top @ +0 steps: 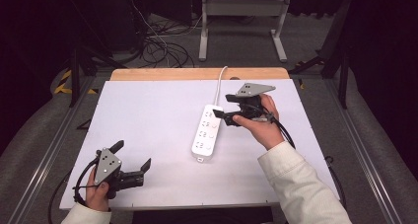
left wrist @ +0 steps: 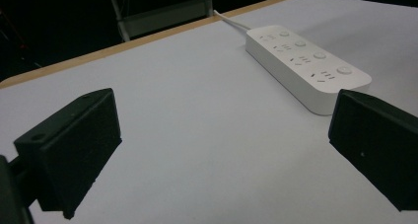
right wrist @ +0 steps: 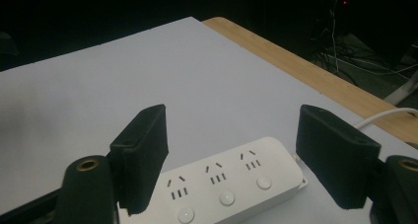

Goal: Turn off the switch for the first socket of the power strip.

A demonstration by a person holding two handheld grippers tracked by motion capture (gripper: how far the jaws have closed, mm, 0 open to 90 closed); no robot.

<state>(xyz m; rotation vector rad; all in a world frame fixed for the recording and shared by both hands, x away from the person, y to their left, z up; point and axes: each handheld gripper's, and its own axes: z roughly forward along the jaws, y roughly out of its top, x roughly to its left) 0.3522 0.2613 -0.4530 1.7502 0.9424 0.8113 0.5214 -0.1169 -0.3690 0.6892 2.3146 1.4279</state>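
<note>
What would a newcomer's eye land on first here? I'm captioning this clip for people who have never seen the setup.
The white power strip lying right of centre on the pale table, its cord running to the far edge. Next, the right gripper poised at the strip's far end, jaws open with nothing between them. The left gripper waits open near the front left corner.

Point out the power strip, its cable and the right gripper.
power strip [top: 206, 133]: high view, on the middle of its white top face.
cable [top: 220, 83]: high view, on the white cord running to the table's far edge.
right gripper [top: 222, 111]: high view, midway between its open jaws, at the strip's far end.
</note>
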